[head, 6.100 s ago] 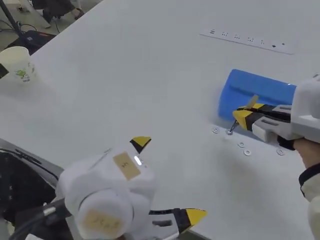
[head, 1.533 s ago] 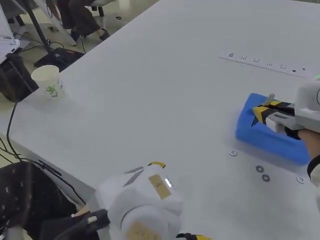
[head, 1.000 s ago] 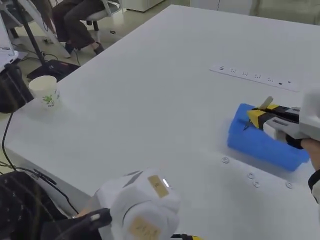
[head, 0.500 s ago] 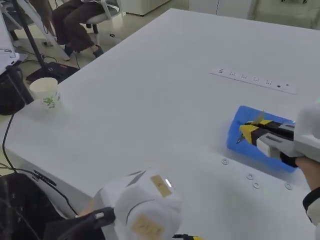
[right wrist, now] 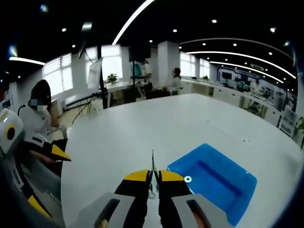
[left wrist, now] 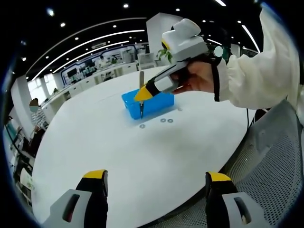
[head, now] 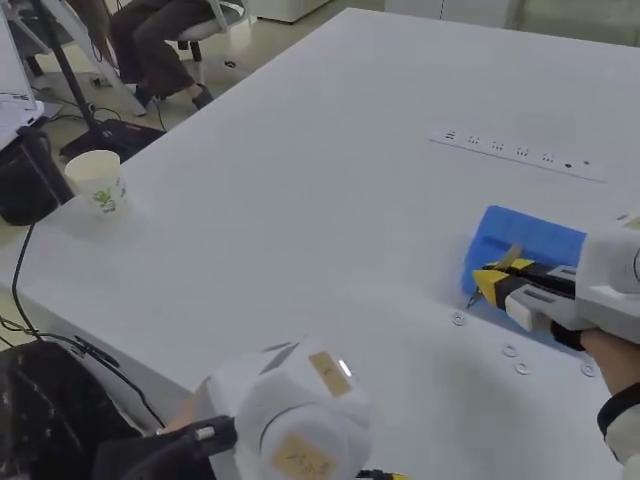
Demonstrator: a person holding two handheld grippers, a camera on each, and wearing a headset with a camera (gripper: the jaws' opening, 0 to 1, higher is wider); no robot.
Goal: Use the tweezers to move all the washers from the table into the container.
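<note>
Now, tweezers (left wrist: 141,109) near blue container (head: 530,238).

On the table (head: 300,200), washers (head: 458,319) just before the container (head: 532,240); cup (head: 97,182) far left.

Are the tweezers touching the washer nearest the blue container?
Apart. The left gripper view shows bare table between the tip of the tweezers and that washer.
</note>
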